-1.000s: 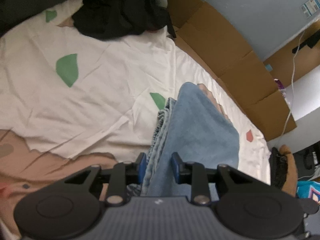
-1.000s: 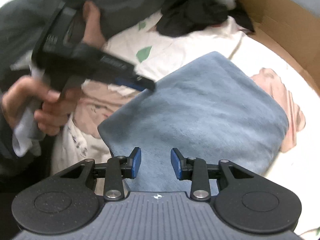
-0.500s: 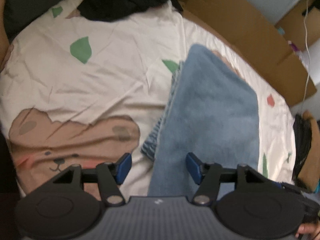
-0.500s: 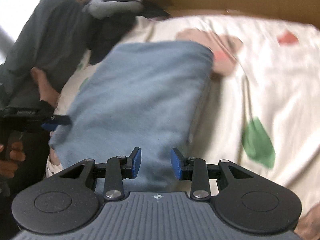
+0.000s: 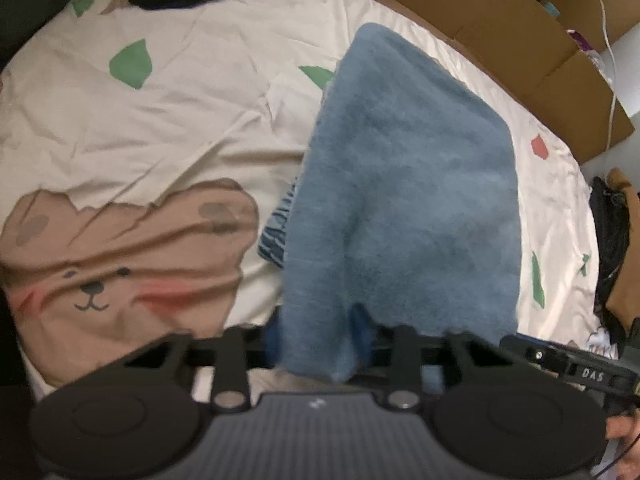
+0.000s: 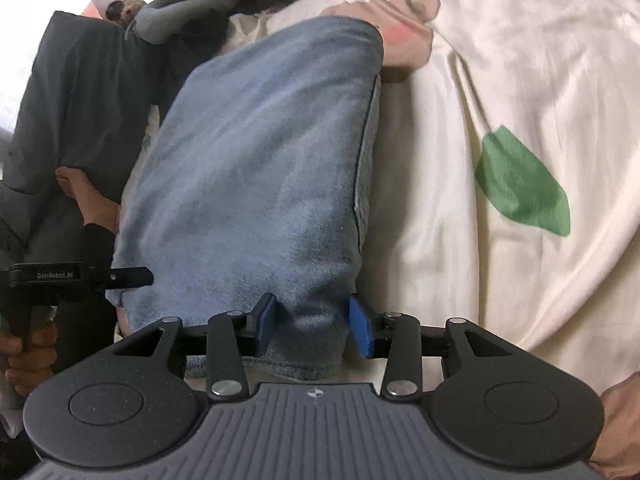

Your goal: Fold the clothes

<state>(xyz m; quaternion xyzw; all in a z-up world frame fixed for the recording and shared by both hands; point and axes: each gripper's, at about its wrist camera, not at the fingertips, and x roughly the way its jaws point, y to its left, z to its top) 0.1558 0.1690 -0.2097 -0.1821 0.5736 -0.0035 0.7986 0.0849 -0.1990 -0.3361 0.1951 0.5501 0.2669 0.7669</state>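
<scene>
The left gripper (image 5: 316,332), its jaws just closing, pinches the near edge of the blue cloth (image 5: 404,200) on the sheet (image 5: 180,120), while the right gripper (image 6: 314,326), jaws spread and just widening, straddles the other corner, probably to lift both for a next fold.

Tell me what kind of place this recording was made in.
Most likely a bedroom at home. A bed sheet printed with a cartoon bear and green leaves covers a soft, wrinkled surface; a folded blue garment lies on it, flattened cardboard boxes beside.
</scene>
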